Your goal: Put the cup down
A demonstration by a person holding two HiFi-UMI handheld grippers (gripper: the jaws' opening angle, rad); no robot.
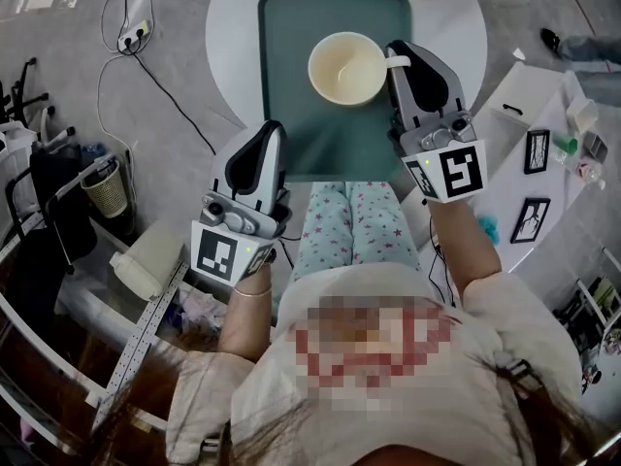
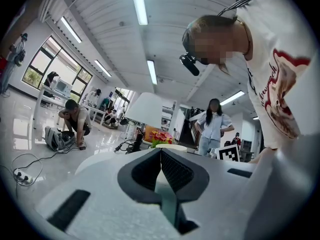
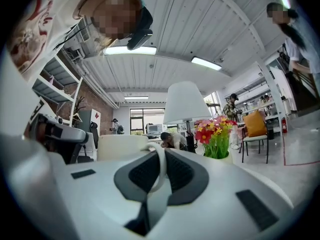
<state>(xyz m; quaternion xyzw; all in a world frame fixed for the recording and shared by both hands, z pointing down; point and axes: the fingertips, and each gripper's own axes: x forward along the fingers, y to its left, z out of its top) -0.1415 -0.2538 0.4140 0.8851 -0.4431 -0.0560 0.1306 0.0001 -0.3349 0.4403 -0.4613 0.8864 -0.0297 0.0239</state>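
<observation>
White red-printed T-shirt point(image 1: 509, 323), starry teal trousers point(image 1: 335, 231), grey-black claws point(image 1: 273, 130) point(image 1: 402, 52), black-and-white marker cubes point(image 1: 225, 254) point(image 1: 452, 173)

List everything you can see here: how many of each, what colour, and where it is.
cup: one, cream, over the tray, handle in the right gripper
tray: one, dark green, on the table
table: one, white, round, in front of the person
flowers: one bunch, red, pink and yellow, at the table's far edge
lamp: one, white shade, beyond the cup
picture frames: two, black, on the white surface to the right
wastebasket: one, beige, on the floor to the left
power strip: one, white, on the floor, far left
left gripper: white and black, shut, empty, at the tray's near left corner
right gripper: white and black, shut on the cup's handle
</observation>
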